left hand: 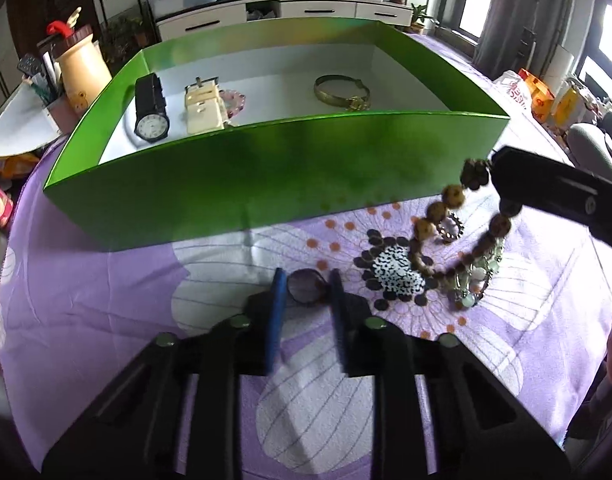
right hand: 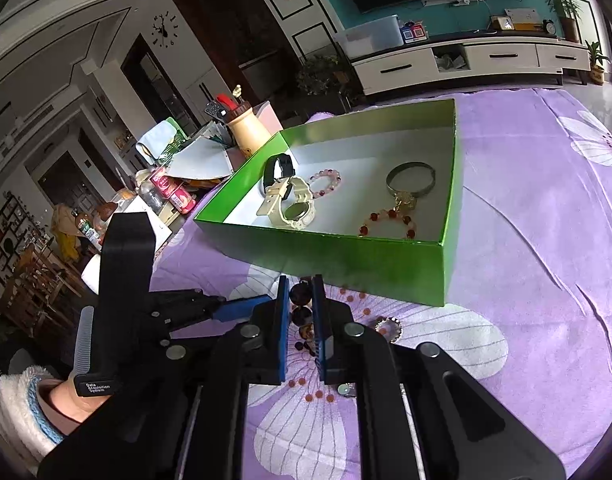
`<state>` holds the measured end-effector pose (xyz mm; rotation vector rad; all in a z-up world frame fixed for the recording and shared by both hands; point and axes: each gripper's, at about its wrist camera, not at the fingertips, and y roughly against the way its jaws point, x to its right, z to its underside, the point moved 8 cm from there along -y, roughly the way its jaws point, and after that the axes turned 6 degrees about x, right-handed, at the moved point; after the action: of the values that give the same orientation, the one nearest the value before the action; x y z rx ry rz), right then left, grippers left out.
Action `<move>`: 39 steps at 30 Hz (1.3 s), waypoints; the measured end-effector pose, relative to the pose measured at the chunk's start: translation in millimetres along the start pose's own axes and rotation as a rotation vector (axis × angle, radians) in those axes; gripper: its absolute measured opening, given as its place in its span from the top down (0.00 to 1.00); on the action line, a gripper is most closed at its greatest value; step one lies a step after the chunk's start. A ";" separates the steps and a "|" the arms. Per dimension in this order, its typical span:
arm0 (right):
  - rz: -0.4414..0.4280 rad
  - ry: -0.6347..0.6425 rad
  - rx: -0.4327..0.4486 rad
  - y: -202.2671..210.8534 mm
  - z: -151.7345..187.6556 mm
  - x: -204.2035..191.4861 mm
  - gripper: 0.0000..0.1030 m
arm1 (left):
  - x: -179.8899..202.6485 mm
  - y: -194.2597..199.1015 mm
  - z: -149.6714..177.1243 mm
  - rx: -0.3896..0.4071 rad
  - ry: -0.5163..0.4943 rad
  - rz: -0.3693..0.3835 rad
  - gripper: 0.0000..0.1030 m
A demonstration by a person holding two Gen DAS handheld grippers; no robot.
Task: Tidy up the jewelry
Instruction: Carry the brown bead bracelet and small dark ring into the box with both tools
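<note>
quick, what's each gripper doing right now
left gripper: closed on a dark ring-shaped bangle lying on the purple cloth.
right gripper: closed on a brown bead bracelet, which hangs lifted.

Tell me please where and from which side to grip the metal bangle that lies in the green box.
Grip the metal bangle on its plain far rim from above, one finger inside the hoop: it lies flat in the green box, and its near side carries a gold charm.

left tool [left hand: 306,280]: angled down, narrowly parted | right tool [right hand: 300,300]: clamped shut, raised
</note>
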<state>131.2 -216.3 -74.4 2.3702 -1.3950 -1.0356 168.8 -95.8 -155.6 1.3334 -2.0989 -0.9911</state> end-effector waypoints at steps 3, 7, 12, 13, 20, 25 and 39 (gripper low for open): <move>0.005 -0.013 0.007 2.3 -0.2 2.2 0.90 | -0.4 -0.4 -0.7 0.003 0.011 0.009 0.80; 0.002 -0.001 0.004 4.6 1.9 0.3 0.90 | -3.7 2.7 3.4 0.003 0.039 0.015 0.80; 0.016 0.005 0.000 5.5 4.2 -2.5 0.90 | -11.6 17.2 5.9 0.016 0.084 0.020 0.80; 0.018 0.002 0.001 6.5 4.7 -2.9 0.90 | -12.8 21.3 6.2 0.023 0.085 0.017 0.80; 0.011 0.007 0.021 17.0 -2.1 -13.7 0.90 | -28.1 52.3 3.5 0.068 0.127 0.019 0.80; -0.001 0.012 0.055 25.9 -14.9 -23.4 0.90 | -32.3 71.8 -7.4 0.104 0.158 0.036 0.80; 0.026 0.045 0.121 32.7 -59.2 -26.4 0.90 | -35.9 83.3 -73.1 0.162 0.182 0.097 0.80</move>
<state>139.6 -221.9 -2.5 2.4355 -1.5083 -0.9094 187.5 -64.6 -44.9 1.3303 -2.1175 -0.6467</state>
